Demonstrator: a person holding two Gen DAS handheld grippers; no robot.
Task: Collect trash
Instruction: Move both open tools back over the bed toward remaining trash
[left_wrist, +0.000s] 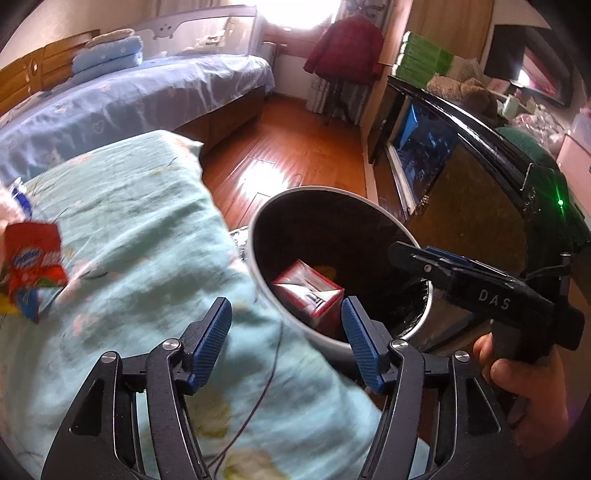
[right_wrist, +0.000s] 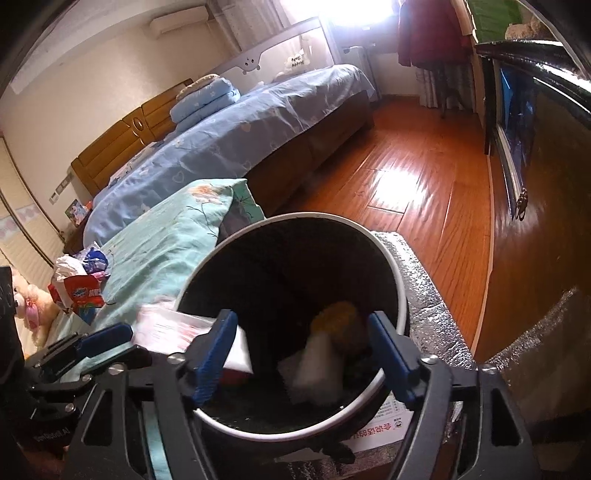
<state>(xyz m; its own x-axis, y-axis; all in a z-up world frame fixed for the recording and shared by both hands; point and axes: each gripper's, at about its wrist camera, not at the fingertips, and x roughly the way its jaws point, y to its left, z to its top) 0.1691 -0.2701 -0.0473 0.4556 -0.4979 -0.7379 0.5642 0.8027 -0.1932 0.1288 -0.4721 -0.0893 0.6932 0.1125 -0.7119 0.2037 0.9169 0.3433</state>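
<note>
Left wrist view: the left hand-held gripper (left_wrist: 286, 325) is spread wide and holds nothing, hovering over the near edge of the bed quilt (left_wrist: 129, 221) beside the trash bin (left_wrist: 258, 258). The bin stands on the floor, touching the quilt's right edge, and a red-and-white carton (left_wrist: 306, 291) is in or dropping into it, tilted against the near wall. The right hand-held gripper (left_wrist: 461, 266) appears side-on over the bin's far right rim; its opening cannot be read from that angle. In the right wrist view the right hand-held gripper (right_wrist: 303, 347) is spread directly above the bin mouth (right_wrist: 295, 218), empty, with the carton (right_wrist: 192, 332) blurred at the near-left rim, a white scrap (right_wrist: 314, 369) and a yellow item (right_wrist: 340, 317) lower inside; the blur makes it uncertain whether the carton has fully settled. Remaining trash, a red snack wrapper (left_wrist: 33, 258), lies at the left edge of the quilt, with crumpled white and blue packaging (right_wrist: 83, 266) just beyond it, well apart from the bin. Hazards from this state: the carton may hang on the rim and tip onto the quilt if the fingers brush it while withdrawing; the two tools are near each other over the bin and could collide; a thin cord (left_wrist: 266, 387) crossing the quilt below the left fingers could snag; the light wrapper is likely to slip or tear under a shallow pinch.
</note>
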